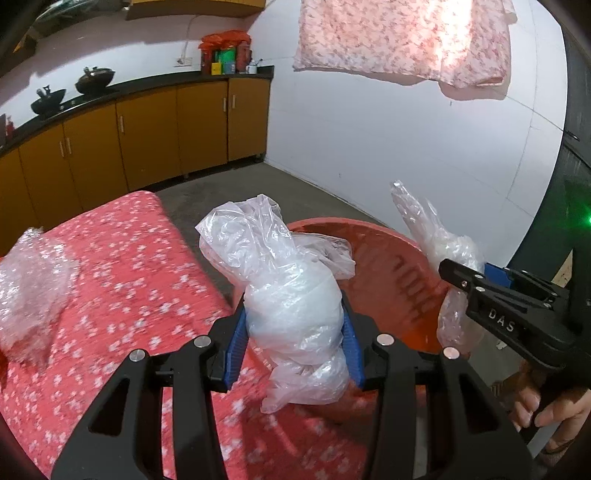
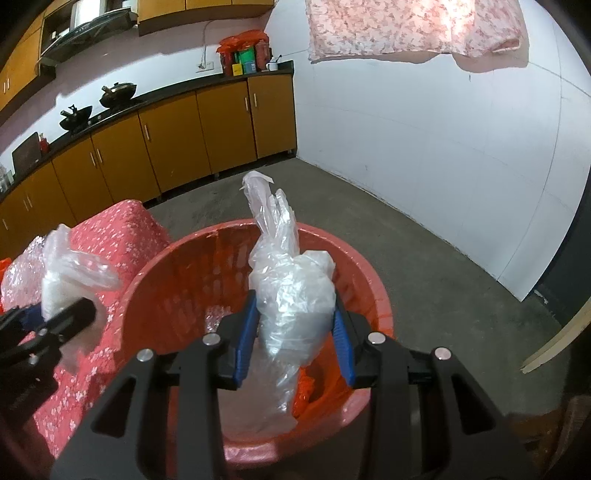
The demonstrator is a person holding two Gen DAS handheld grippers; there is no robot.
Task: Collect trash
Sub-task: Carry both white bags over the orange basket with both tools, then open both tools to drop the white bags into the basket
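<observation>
My left gripper (image 1: pixel 293 317) is shut on a crumpled clear plastic bag (image 1: pixel 269 240), held at the table's edge beside the near rim of a red plastic basket (image 1: pixel 388 266). The bag's loose end sticks up past the blue pads. My right gripper (image 2: pixel 295 310) is shut on a second clear plastic bag (image 2: pixel 275 221), held above the open mouth of the basket (image 2: pixel 192 236). Each view shows the other gripper too: the right gripper (image 1: pixel 469 266) with its bag (image 1: pixel 417 214), and the left gripper (image 2: pixel 55 306). A wad of bubble wrap (image 1: pixel 29 288) lies on the table.
The table carries a red floral cloth (image 1: pixel 129 277) to the left of the basket. The basket stands on a grey concrete floor (image 2: pixel 424 258). Orange cabinets (image 2: pixel 166 147) with woks line the back wall. A floral cloth (image 2: pixel 406 26) hangs on the white wall. A person's hand (image 1: pixel 546 406) grips the right handle.
</observation>
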